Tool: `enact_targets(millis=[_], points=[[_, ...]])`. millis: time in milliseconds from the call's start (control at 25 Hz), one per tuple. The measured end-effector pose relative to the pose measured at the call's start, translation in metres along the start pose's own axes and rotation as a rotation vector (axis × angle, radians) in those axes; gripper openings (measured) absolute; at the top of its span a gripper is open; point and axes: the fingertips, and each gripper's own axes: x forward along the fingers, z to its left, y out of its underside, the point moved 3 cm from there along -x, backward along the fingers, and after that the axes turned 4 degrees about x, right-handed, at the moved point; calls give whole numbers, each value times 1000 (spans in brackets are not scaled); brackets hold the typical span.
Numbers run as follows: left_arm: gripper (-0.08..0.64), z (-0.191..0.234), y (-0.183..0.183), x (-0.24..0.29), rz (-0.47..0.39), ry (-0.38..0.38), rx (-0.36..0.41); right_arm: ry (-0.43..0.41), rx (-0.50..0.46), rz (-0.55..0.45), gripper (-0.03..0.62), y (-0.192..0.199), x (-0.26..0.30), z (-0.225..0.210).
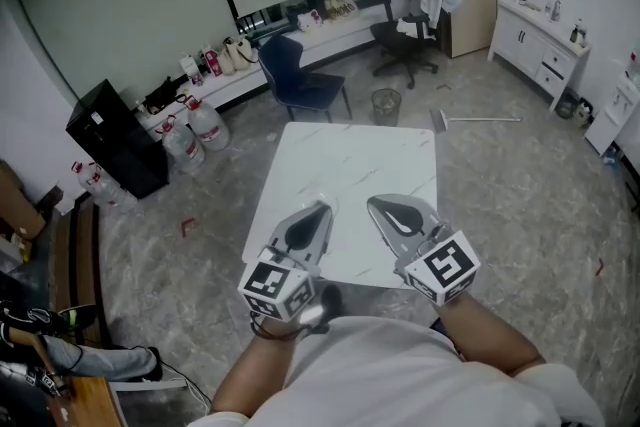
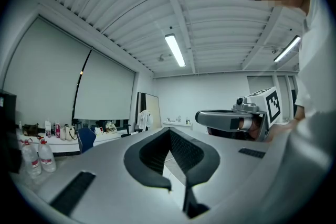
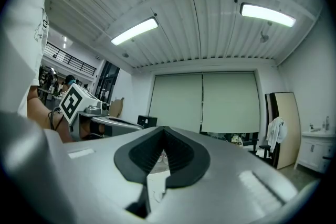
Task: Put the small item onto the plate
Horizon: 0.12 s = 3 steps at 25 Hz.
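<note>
A white square table (image 1: 345,170) stands in front of me in the head view. I see no plate and no small item on it in any view. My left gripper (image 1: 318,211) hangs over the table's near left edge with its jaws shut and nothing between them. My right gripper (image 1: 378,205) is level with it over the near right part, also shut and empty. Both point away from me and slightly upward. The left gripper view shows its own closed jaws (image 2: 169,131) and the right gripper (image 2: 227,119) beside them. The right gripper view shows its closed jaws (image 3: 164,132) and the left gripper (image 3: 105,122).
Beyond the table stand a blue chair (image 1: 297,77), a black office chair (image 1: 405,37) and a small bin (image 1: 385,103). Water bottles (image 1: 197,130) and a black cabinet (image 1: 115,137) sit at the left. A white sideboard (image 1: 540,45) lines the right wall.
</note>
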Motion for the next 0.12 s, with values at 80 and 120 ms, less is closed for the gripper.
enact_targets(millis=[80,120], points=[[5,0,-1,2,-3,1,-2,4,-14,2,2,0,-1,-1],[5,0,-1,3,-6,2,-3,6,-20,3,2,0,-1,-2]])
